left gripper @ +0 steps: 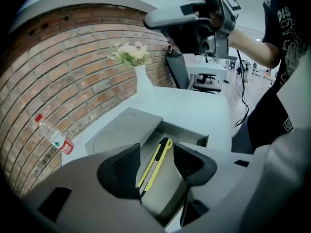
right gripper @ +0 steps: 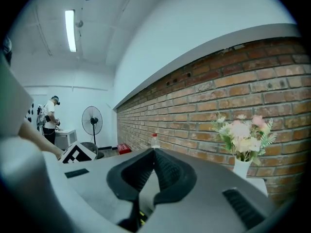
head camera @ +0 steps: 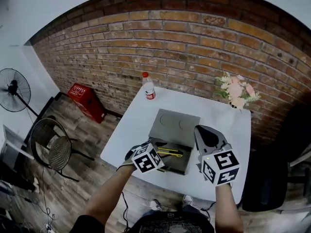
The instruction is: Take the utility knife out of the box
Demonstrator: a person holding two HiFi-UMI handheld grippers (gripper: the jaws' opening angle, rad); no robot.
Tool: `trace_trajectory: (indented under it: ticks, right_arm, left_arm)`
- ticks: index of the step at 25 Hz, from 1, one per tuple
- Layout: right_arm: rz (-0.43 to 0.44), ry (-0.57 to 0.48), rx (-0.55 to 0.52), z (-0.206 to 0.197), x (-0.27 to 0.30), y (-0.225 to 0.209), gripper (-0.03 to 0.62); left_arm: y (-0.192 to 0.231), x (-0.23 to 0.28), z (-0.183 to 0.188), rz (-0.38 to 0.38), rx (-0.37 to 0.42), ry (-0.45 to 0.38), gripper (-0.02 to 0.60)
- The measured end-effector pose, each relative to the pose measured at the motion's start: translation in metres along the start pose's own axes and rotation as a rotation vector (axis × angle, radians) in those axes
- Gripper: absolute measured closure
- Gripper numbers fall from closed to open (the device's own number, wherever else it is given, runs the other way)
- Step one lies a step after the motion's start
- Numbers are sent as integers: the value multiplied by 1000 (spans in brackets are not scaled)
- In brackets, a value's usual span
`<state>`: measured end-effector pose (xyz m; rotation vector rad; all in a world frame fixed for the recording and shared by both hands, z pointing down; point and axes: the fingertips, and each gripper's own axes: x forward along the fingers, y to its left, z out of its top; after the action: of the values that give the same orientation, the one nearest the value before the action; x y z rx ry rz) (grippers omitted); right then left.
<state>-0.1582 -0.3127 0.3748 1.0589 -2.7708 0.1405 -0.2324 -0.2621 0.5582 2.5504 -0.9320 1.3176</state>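
A yellow utility knife [head camera: 170,153] lies in the open grey box [head camera: 182,165] on the white table [head camera: 136,125]. The box lid [head camera: 174,126] is folded back flat behind it. My left gripper [head camera: 154,149] hangs over the box's left end. In the left gripper view the left gripper [left gripper: 156,152] is open, the knife [left gripper: 154,166] shows between its pads below, and they are not touching it. My right gripper [head camera: 206,132] is raised above the box's right side. In the right gripper view the right gripper [right gripper: 154,155] is shut with nothing in it.
A plastic bottle with a red cap [head camera: 148,87] stands at the table's far edge. A vase of flowers [head camera: 237,93] is at the far right corner. Behind is a brick wall. On the floor at left are a fan [head camera: 13,90], a chair [head camera: 53,147] and a red crate [head camera: 86,101].
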Motion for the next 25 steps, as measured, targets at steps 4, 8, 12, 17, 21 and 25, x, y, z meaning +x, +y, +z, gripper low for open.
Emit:
trace_trajectory:
  ticks: [4,8,12,17,21,25]
  right_arm:
    - [-52,15,1,-7,-8,4,576]
    - [-107,35,0,-14,-19,4,576]
    - [-153,54,-3,-20,-26,2,576]
    - [-200,65,-2,-24,-32,-2,576]
    - [-214,72,-1,-28,-31,-6,576]
    - [-227,74,5,-30,-29,-10,576]
  left_arm:
    - [-7,19,-14,-77,110,69,354]
    - [-9,38,-26,-142,206,136,354]
    - [-7,55,-39,-179,258,192,356]
    - [-9,66,-47,-218,287,222,368]
    - [-8,76,-53,-231,302,255,376]
    - [-7,82,-55,-262,299,278,399]
